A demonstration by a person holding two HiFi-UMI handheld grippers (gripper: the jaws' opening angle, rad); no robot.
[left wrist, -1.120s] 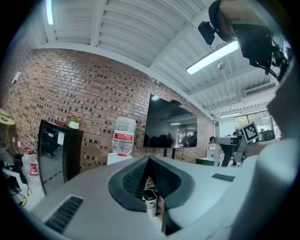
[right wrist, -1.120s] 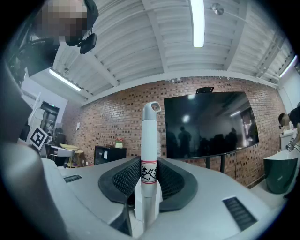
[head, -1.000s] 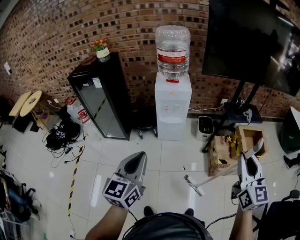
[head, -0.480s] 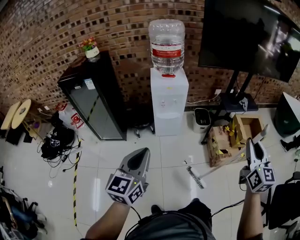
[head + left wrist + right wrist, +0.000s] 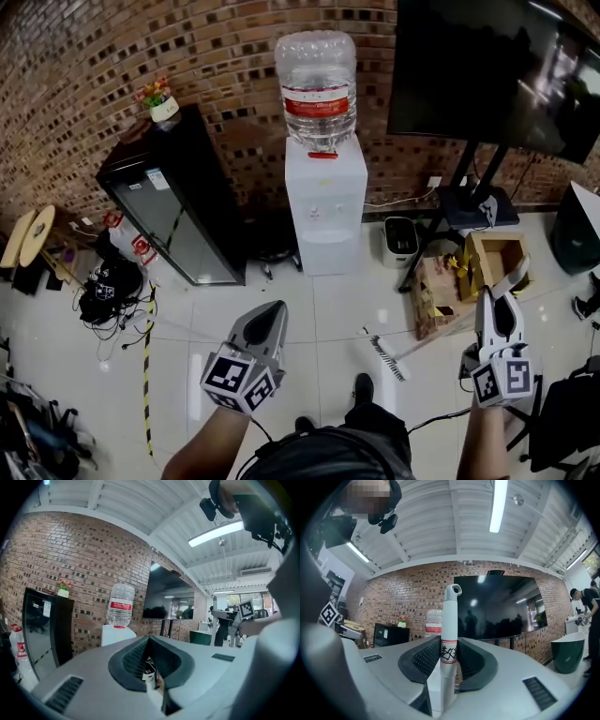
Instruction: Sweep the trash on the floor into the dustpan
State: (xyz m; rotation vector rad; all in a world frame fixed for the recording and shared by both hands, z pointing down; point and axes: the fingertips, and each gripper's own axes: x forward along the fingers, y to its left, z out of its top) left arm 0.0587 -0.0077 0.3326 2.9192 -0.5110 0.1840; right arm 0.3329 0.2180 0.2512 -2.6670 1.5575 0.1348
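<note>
The broom (image 5: 387,357) rests bristle head down on white floor tiles, pale handle (image 5: 449,620) slanting upward. The right gripper (image 5: 495,309) clamps the handle, hang loop uppermost.

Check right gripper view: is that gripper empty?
No, the right gripper is shut on the broom handle, which stands upright between its jaws.

The person's shoe (image 5: 362,388) now stands forward on the tiles, just near-left of the head of the broom (image 5: 388,359). The view swings right: the water dispenser (image 5: 323,202) and black cabinet (image 5: 173,211) sit further left.
</note>
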